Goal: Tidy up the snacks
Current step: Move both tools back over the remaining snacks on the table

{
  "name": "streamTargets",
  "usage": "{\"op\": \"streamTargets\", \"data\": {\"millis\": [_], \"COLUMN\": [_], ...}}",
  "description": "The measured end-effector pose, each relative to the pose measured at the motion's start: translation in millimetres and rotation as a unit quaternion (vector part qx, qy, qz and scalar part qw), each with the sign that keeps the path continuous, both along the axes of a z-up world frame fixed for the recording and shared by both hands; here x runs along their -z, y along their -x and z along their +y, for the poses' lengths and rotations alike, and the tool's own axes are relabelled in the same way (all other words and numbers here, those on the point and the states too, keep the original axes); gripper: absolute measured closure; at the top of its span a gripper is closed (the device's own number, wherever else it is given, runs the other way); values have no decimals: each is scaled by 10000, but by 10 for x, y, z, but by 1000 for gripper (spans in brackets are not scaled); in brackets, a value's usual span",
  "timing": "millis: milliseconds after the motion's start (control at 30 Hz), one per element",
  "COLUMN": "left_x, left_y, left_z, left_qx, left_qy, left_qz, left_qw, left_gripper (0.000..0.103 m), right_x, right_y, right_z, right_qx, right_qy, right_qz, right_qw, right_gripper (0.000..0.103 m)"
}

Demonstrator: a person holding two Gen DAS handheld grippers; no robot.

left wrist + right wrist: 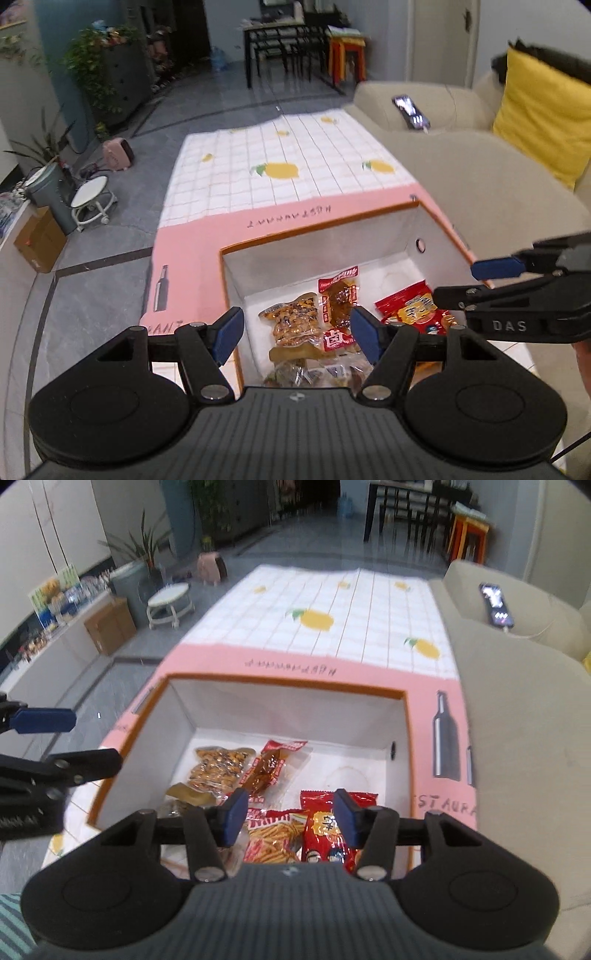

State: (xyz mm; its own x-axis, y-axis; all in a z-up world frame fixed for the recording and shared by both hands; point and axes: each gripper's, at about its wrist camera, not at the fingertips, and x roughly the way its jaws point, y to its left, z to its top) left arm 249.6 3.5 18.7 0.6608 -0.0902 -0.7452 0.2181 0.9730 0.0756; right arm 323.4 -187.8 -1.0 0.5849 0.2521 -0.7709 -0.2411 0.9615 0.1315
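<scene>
Red snack packets (334,823) loose in the box (369,709) below both grippers' empty, parted fingers (232,814).

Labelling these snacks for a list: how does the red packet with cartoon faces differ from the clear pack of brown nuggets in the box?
The red packet is opaque and printed with cartoon faces; the clear pack shows its brown-orange pieces through the film. The red packet lies at the box's near right, the clear pack at its far left. Both lie flat on the white floor of the box, and neither is gripped.
</scene>
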Motion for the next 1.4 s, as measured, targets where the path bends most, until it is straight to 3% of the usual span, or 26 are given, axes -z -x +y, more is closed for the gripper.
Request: {"op": "streamTargets", "data": {"millis": [200, 433, 567, 733, 833, 1100, 1400], "left_x": [-89, 89, 312, 674, 922, 1401, 1636], "left_y": [559, 1049, 1275, 1385, 1310, 1334, 1235], "left_z": [148, 275, 256, 211, 210, 428, 507], "left_qx": [-282, -712, -849, -1082, -1259, -1747, -1869], "left_qy": [243, 429, 272, 97, 58, -53, -69], "left_qz": [-372, -365, -363, 80, 483, 970, 1328], "left_qw": [9986, 9959, 9954, 9940, 9909, 9798, 9733], "left_gripper": [25, 21, 17, 14, 14, 14, 13], "right_x": [-168, -16, 149, 471, 672, 1133, 1383], "right_y": [704, 1469, 1842, 2241, 2311, 2137, 1948], "right_z": [-133, -232, -263, -280, -313, -520, -571], "right_qx": [128, 412, 666, 1209, 1196, 1445, 1574], "right_qy": [-219, -477, -328, 166, 294, 274, 109], "right_qz": [-558, -933, -1126, -1387, -1251, -737, -420], "right_qw": [9981, 9936, 9909, 9828, 9845, 9864, 9866], "right_gripper": [46, 45, 41, 41, 37, 32, 32]}}
